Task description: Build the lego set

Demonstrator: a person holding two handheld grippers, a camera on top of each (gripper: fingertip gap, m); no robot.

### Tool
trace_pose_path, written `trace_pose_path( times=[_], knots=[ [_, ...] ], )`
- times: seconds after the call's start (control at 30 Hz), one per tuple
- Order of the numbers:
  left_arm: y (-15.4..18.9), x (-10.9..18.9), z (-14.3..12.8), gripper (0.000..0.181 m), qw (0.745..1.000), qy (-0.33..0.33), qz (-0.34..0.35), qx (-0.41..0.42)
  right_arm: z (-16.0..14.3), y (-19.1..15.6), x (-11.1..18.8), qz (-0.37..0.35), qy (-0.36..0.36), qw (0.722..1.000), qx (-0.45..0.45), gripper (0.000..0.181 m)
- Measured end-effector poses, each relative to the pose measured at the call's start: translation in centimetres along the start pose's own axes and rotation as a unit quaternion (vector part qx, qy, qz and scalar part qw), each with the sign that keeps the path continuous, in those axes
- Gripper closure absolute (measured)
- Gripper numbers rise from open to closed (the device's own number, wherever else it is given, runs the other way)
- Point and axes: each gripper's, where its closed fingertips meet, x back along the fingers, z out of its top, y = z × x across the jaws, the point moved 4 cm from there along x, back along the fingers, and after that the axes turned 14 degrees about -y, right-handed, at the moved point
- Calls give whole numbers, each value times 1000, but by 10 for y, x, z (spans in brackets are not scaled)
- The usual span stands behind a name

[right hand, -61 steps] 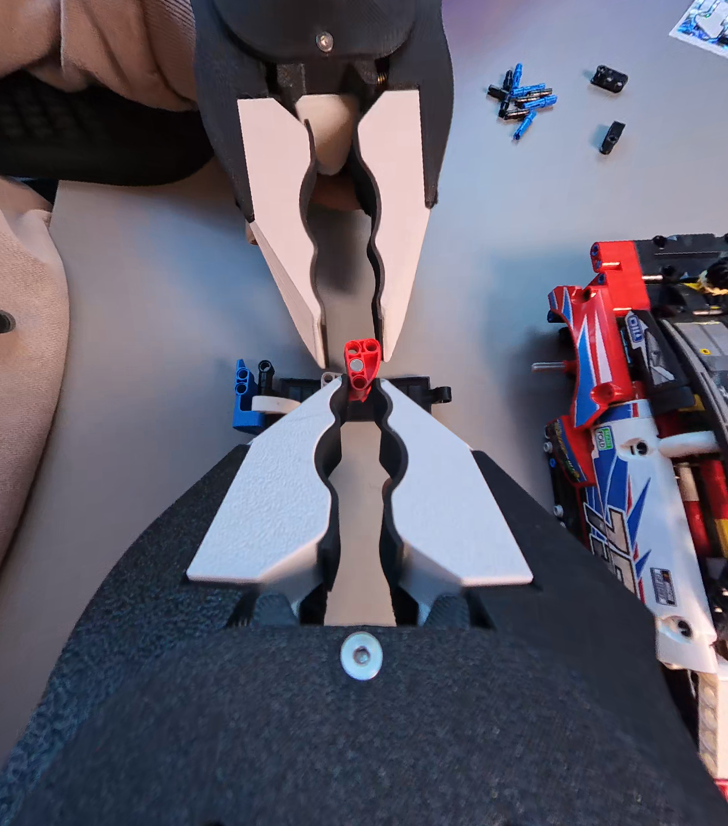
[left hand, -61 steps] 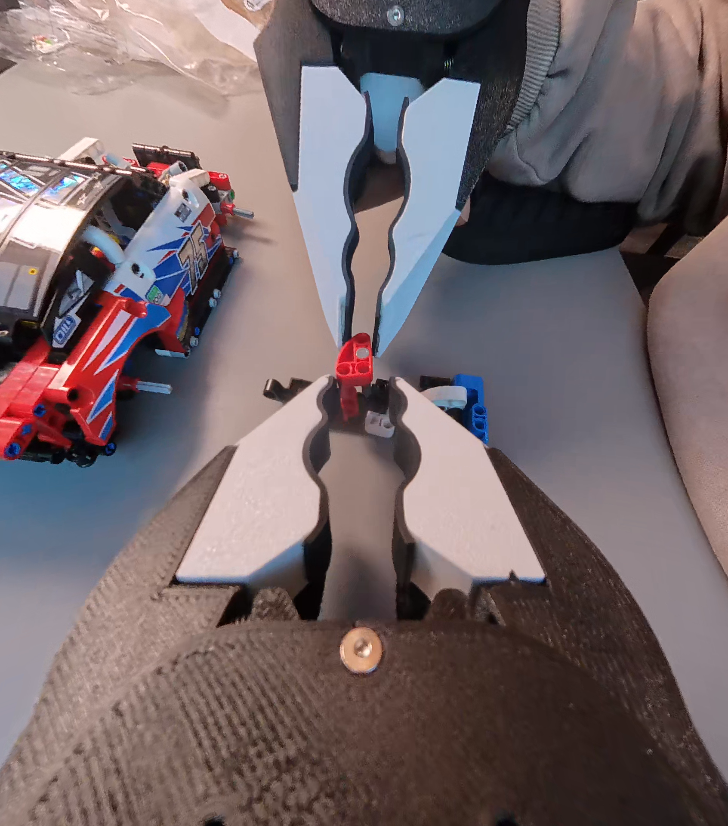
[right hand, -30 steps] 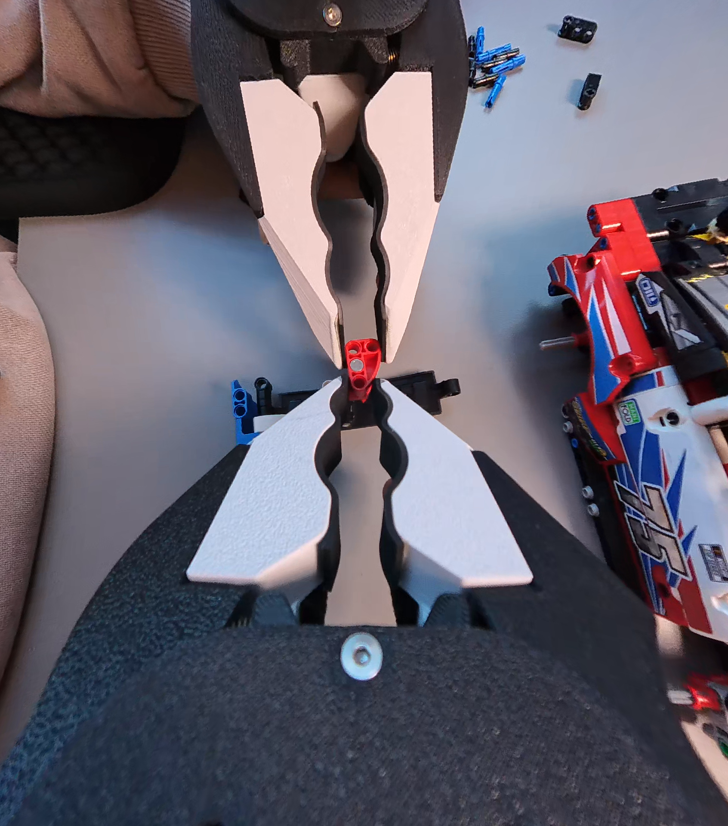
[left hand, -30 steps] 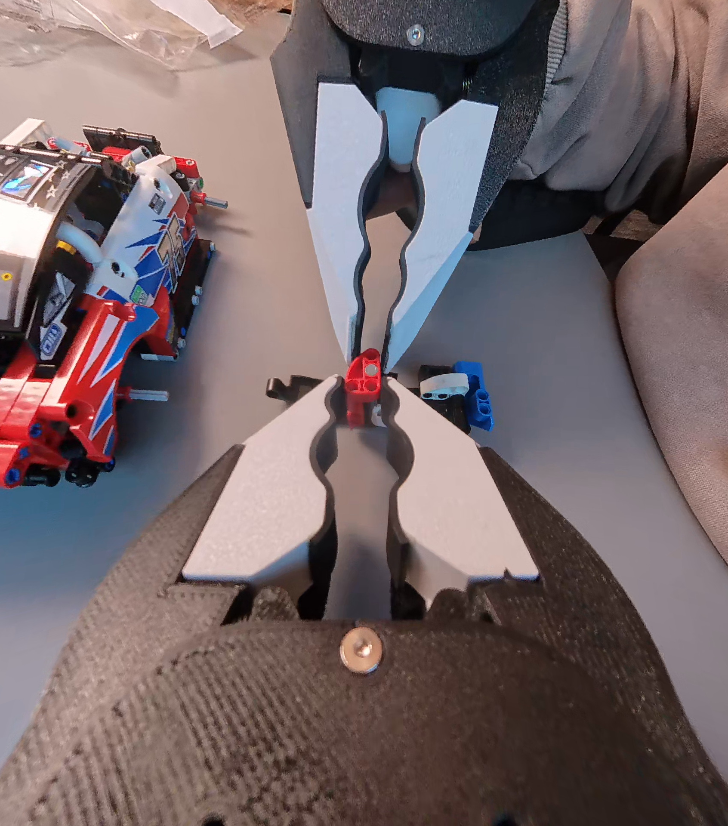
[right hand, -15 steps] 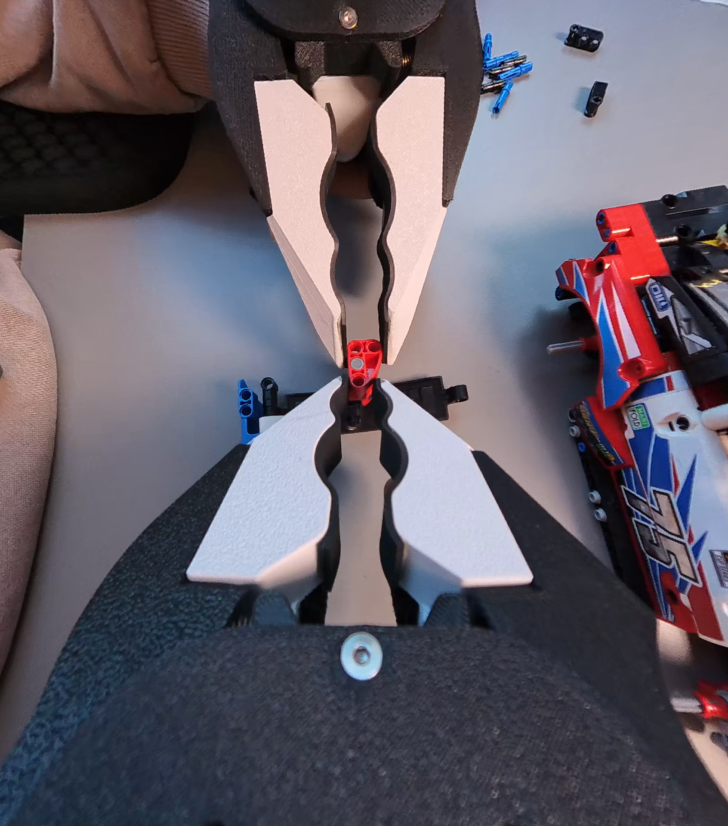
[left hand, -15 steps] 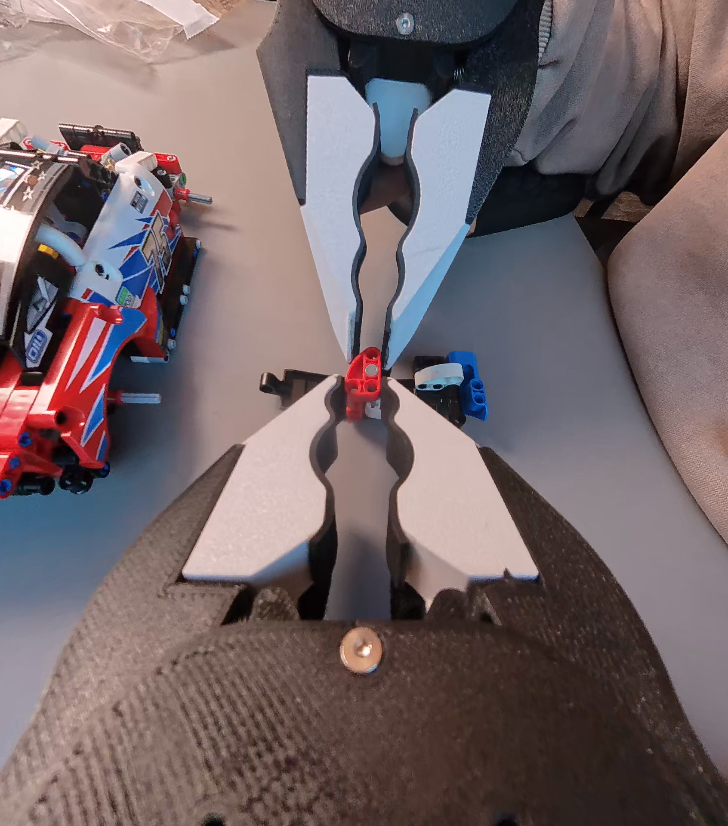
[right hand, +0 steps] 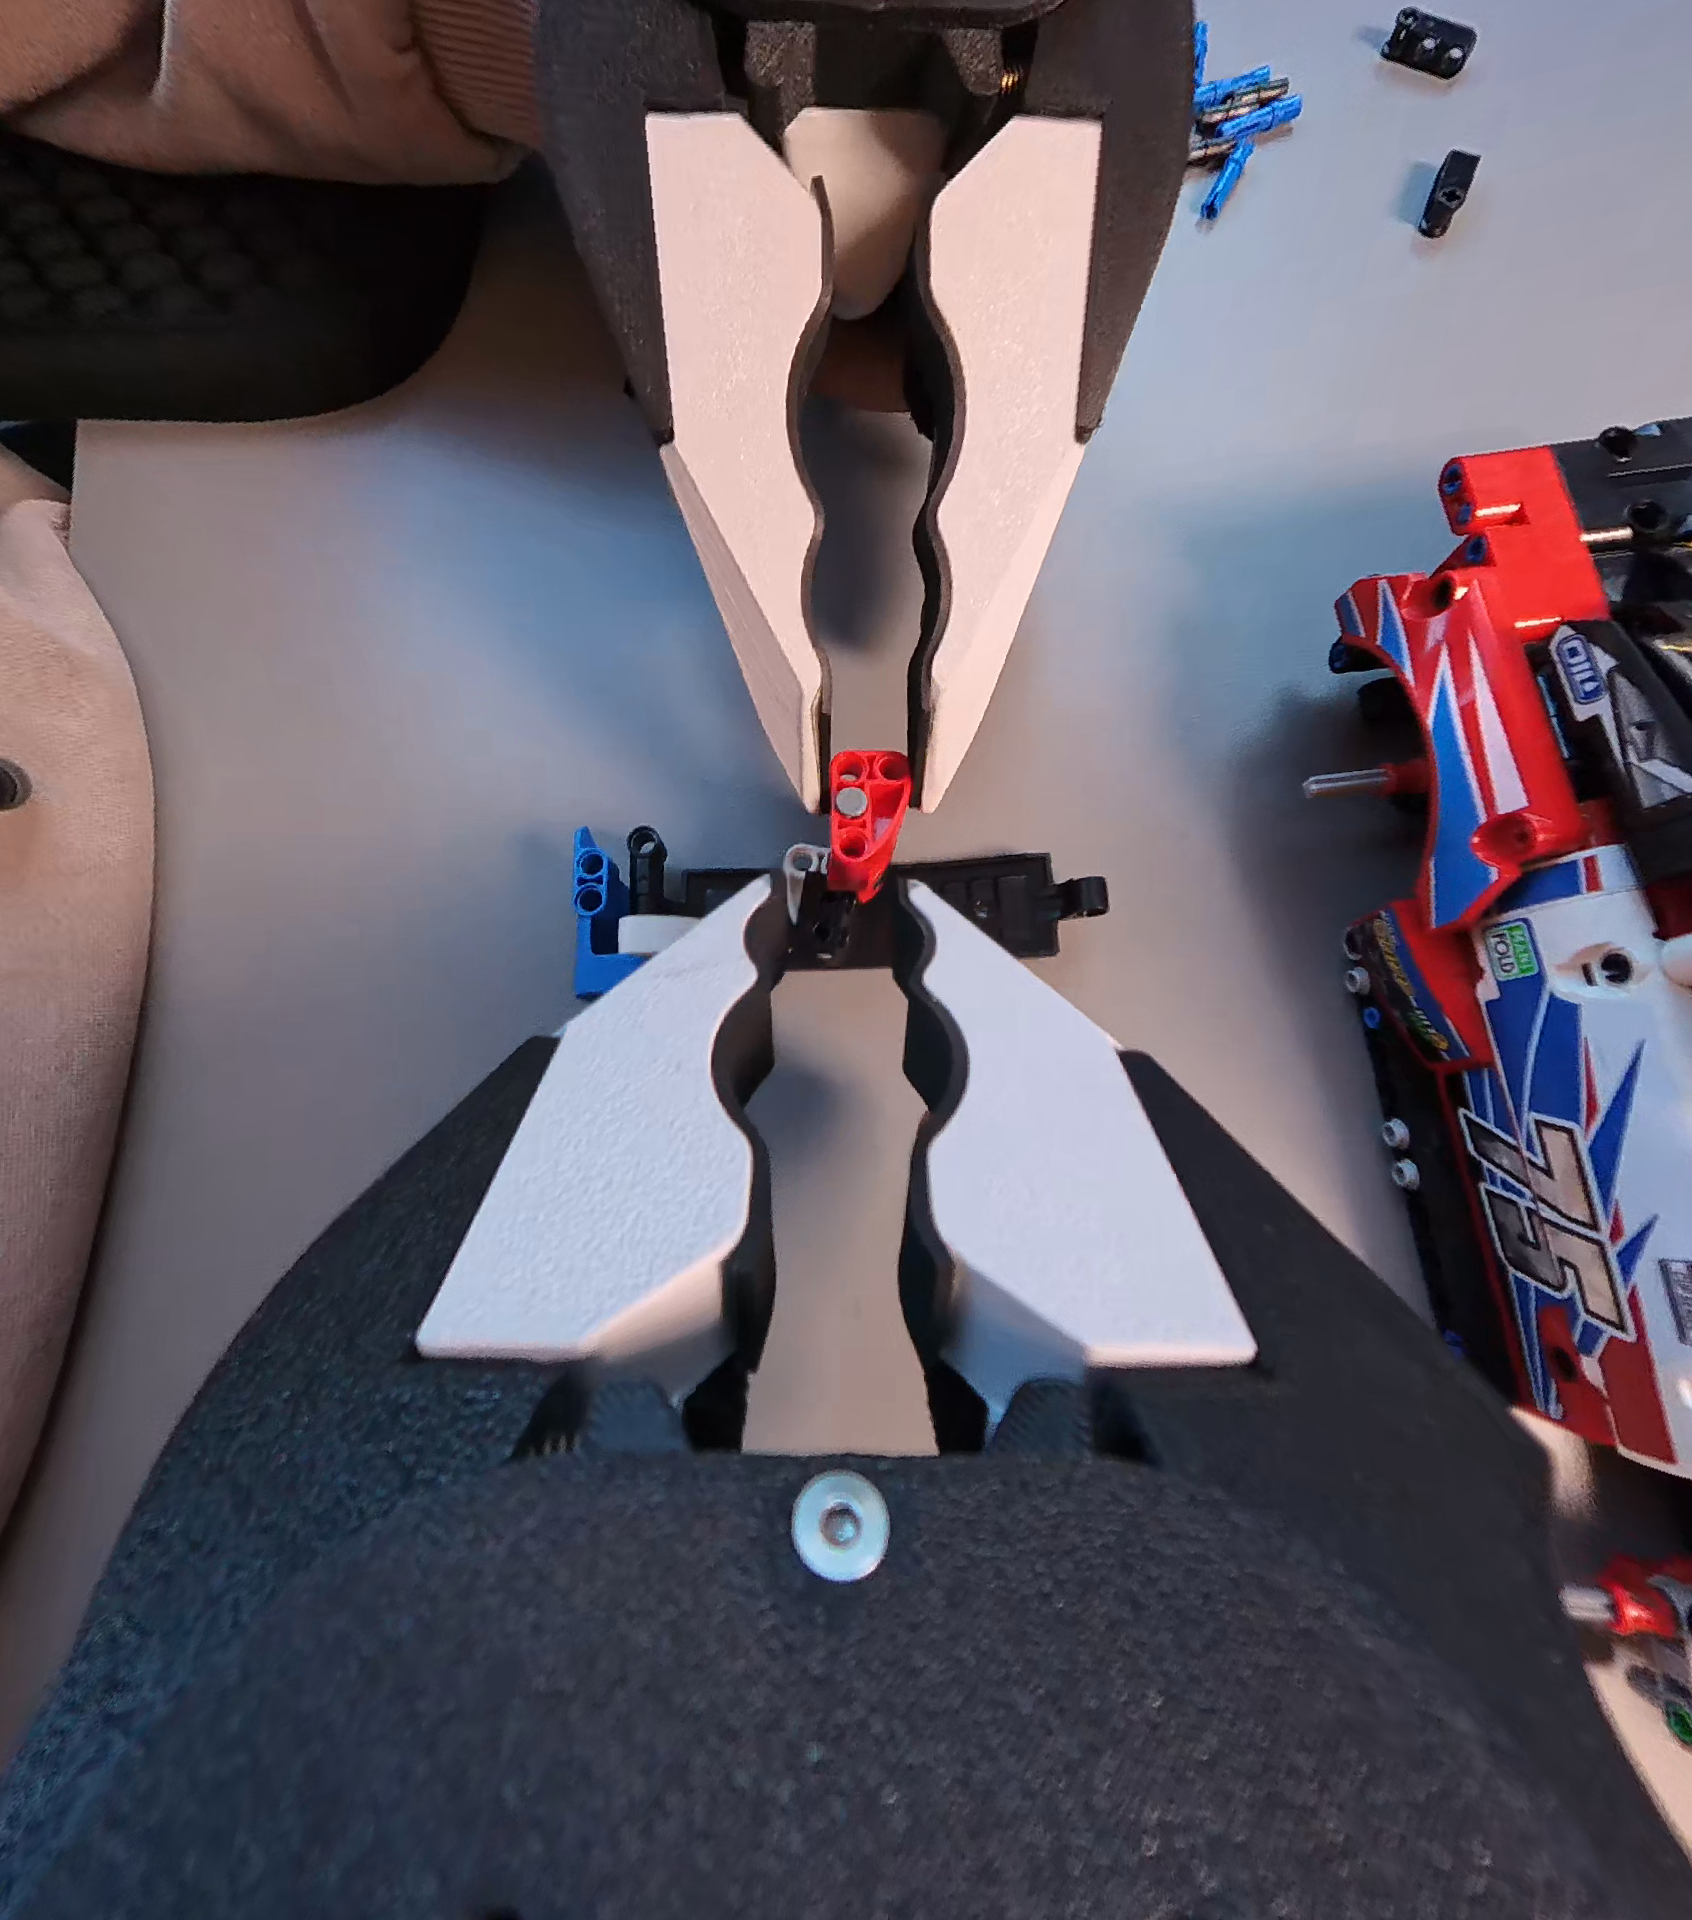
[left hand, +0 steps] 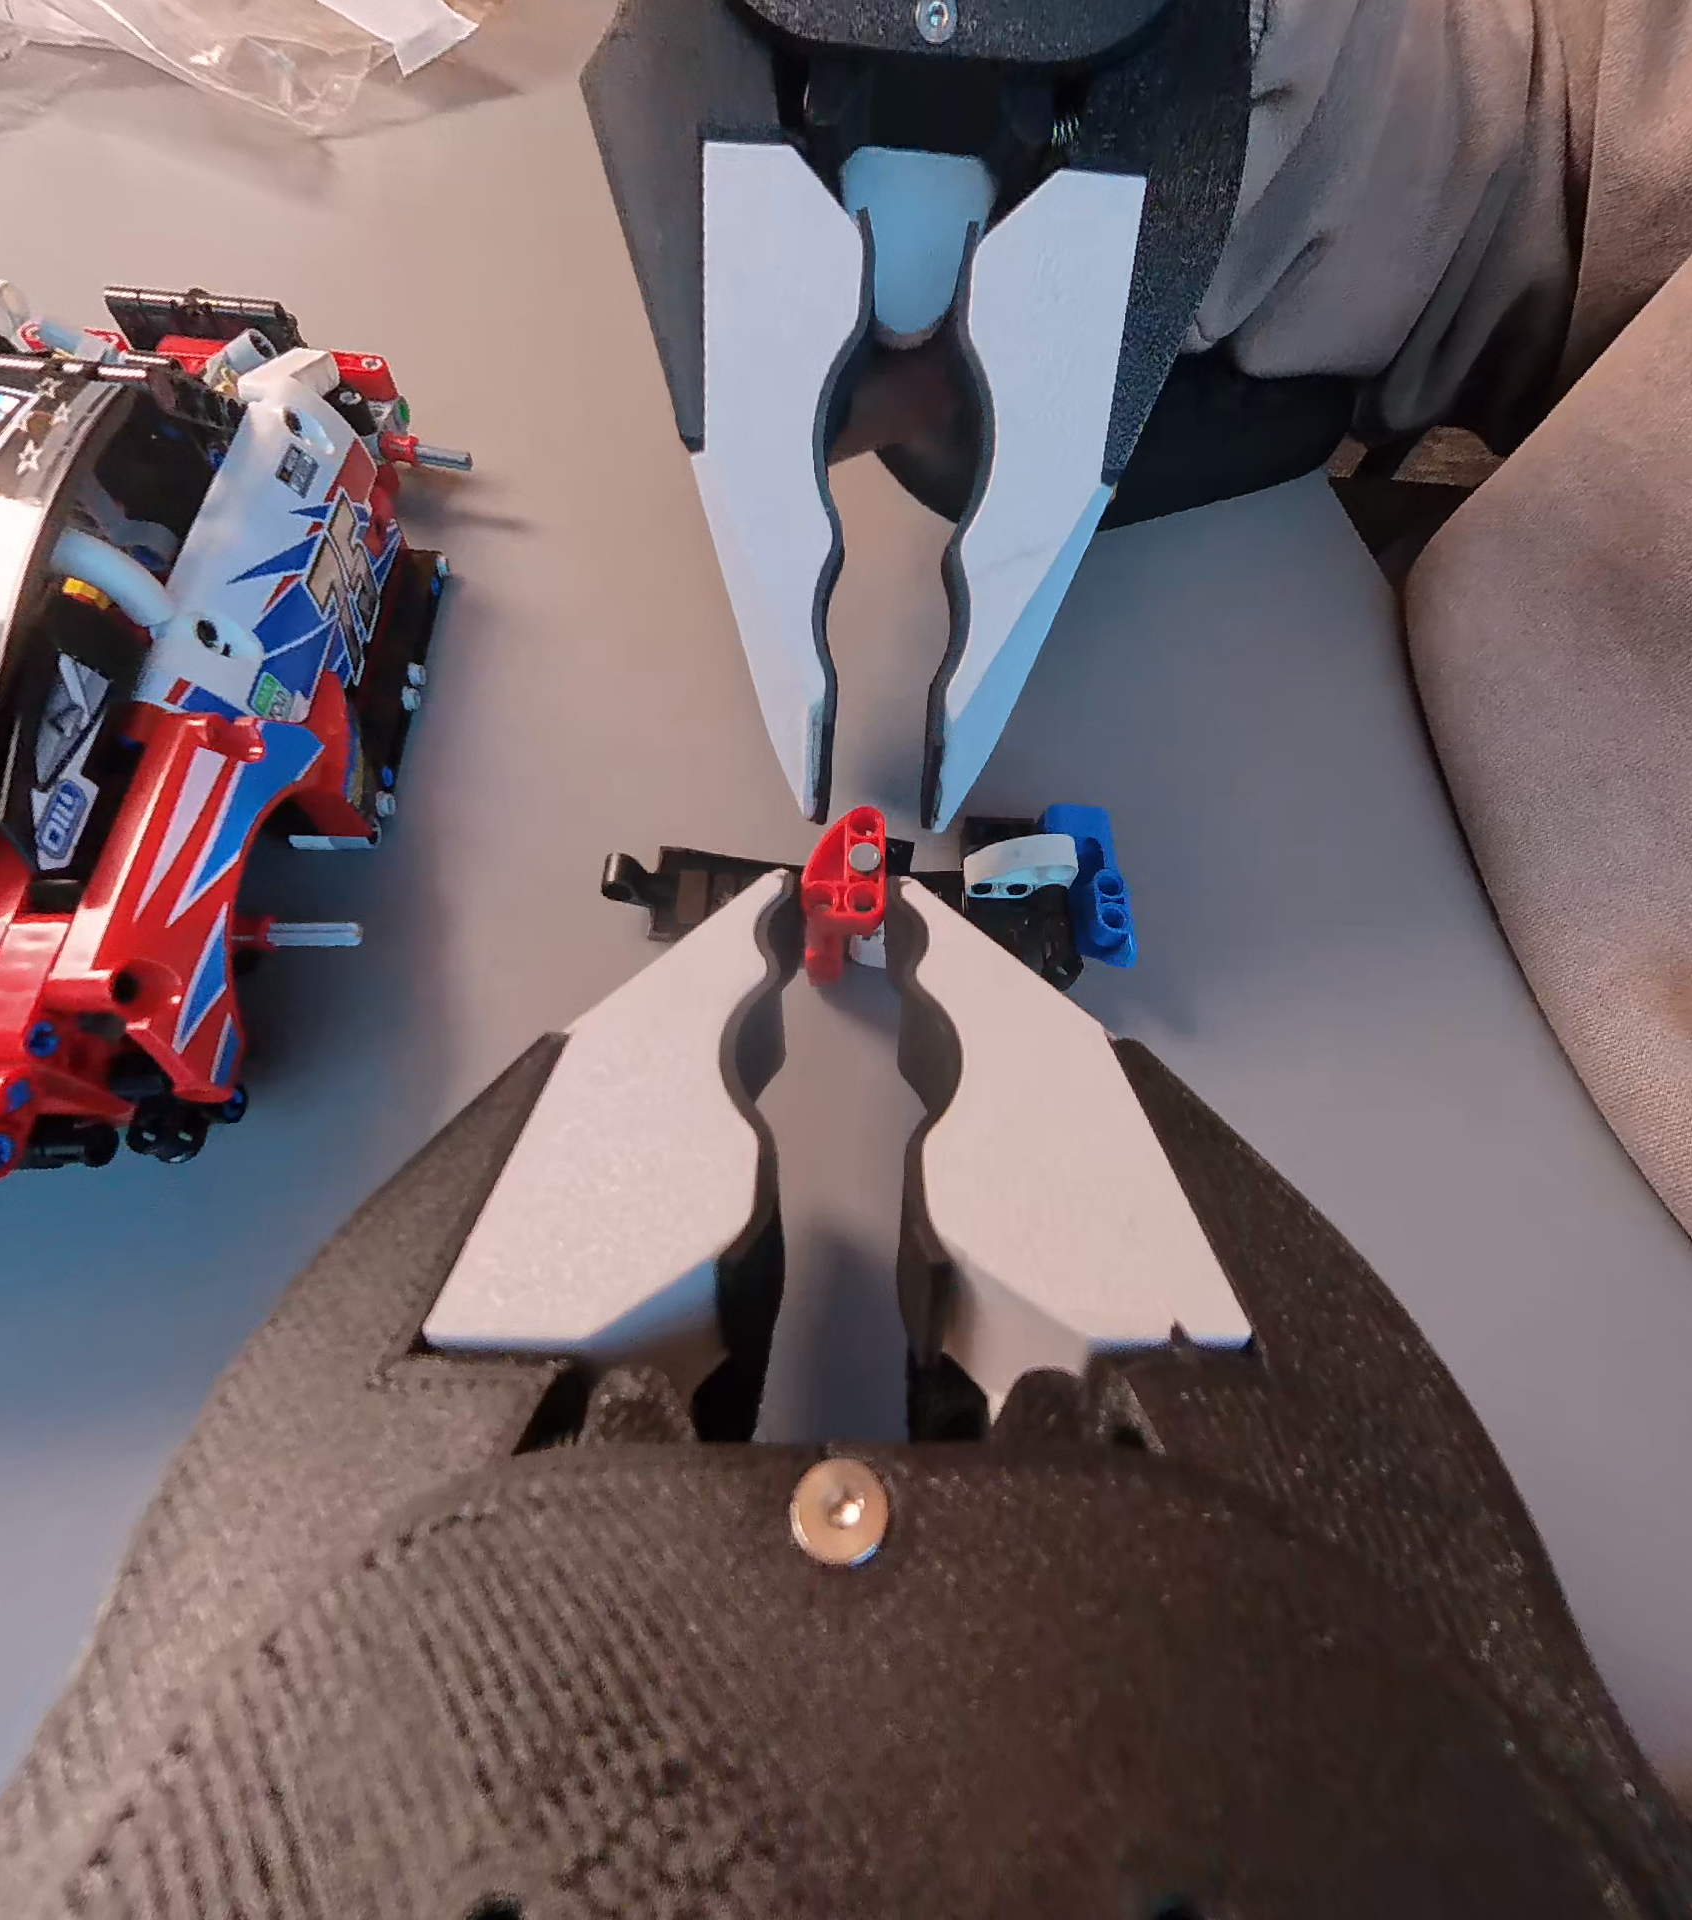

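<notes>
A small red lego piece (left hand: 847, 873) stands upright on a flat black sub-assembly (left hand: 707, 888) that carries a white and a blue piece (left hand: 1096, 883) at one end. My left gripper (left hand: 847, 894) is shut on the red piece. My right gripper (right hand: 839, 894) faces it from the other side, jaws slightly apart around the black part under the red piece (right hand: 868, 821). The right gripper also shows in the left wrist view (left hand: 875, 816), its tips just behind the red piece. The black sub-assembly (right hand: 998, 894) lies on the grey table.
A large red, white and blue lego car (left hand: 198, 727) stands close beside the sub-assembly and also shows in the right wrist view (right hand: 1600, 1039). Blue pins (right hand: 1237, 114) and small black pieces (right hand: 1444, 192) lie farther off. A clear plastic bag (left hand: 146, 52) and the person's beige sleeve (left hand: 1600, 727) border the table. Less than 4 cm separates the two grippers' tips.
My right gripper's jaws have opened a little around the sub-assembly. The left gripper stays shut on the red piece. Both grippers have shifted only slightly.
</notes>
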Motion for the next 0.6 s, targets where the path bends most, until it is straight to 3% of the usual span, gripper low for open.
trace_pose_path(
  times=[0.6],
  knots=[
    [3,2,2,168,1000,3,3,-4,-5,-1,-17,28,-70,995,64,172]
  ],
)
